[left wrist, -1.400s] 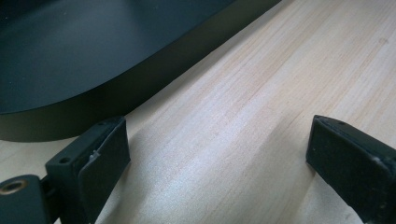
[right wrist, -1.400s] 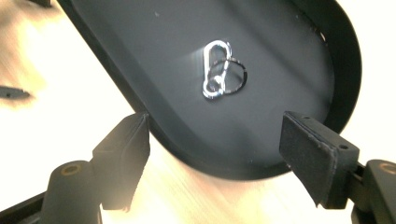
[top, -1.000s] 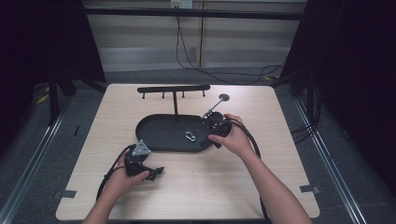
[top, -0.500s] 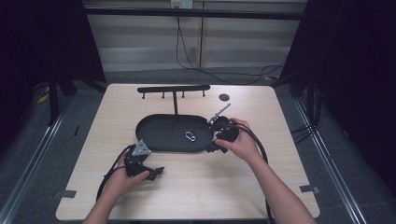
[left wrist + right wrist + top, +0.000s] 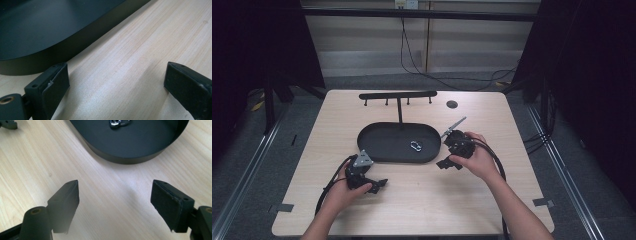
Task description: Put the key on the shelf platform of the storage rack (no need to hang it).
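Wood table (image 5: pixel 422 200), black tray (image 5: pixel 382 145) w/ carabiner (image 5: pixel 416 146) inside. L tongs (image 5: pixel 379 184) wide, empty, near tray edge; R tongs (image 5: pixel 445 163) wide, empty, just beside tray

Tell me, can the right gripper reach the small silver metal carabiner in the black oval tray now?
Probably yes. The right gripper is open beside the black oval tray, and the small silver metal carabiner lies uncovered inside; only the low tray wall stands between them.

Parted tongs (image 5: pixel 117 82) beside tray (image 5: pixel 50 30)
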Motion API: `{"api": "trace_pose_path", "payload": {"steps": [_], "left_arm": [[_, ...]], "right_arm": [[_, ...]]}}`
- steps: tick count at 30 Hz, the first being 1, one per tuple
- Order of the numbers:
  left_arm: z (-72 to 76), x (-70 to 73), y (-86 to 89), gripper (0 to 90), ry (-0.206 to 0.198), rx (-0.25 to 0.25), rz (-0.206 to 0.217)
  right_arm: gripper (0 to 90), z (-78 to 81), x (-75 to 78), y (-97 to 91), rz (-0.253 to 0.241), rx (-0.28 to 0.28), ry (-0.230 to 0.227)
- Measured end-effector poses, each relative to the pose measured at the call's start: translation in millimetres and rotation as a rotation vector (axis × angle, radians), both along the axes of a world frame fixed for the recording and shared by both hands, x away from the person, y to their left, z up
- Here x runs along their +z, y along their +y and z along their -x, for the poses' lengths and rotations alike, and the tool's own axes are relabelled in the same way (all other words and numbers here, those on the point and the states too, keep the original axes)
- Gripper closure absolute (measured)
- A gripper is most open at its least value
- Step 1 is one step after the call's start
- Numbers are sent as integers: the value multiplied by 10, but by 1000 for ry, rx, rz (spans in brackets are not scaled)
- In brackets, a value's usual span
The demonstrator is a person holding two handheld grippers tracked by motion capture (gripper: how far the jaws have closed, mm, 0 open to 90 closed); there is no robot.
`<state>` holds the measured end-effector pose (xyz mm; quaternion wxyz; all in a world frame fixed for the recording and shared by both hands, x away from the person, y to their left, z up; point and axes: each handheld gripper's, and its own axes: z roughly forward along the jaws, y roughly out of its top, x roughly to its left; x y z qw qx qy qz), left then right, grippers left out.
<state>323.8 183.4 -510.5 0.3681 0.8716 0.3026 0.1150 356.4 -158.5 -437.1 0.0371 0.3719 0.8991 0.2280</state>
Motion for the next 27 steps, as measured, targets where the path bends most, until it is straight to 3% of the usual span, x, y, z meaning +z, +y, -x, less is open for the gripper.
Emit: {"api": "trace_pose_path", "payload": {"steps": [27], "left_arm": [[1,0,-1,58,0,1,0]], "right_arm": [[222,277,-107,-341,27,-19,5]]}}
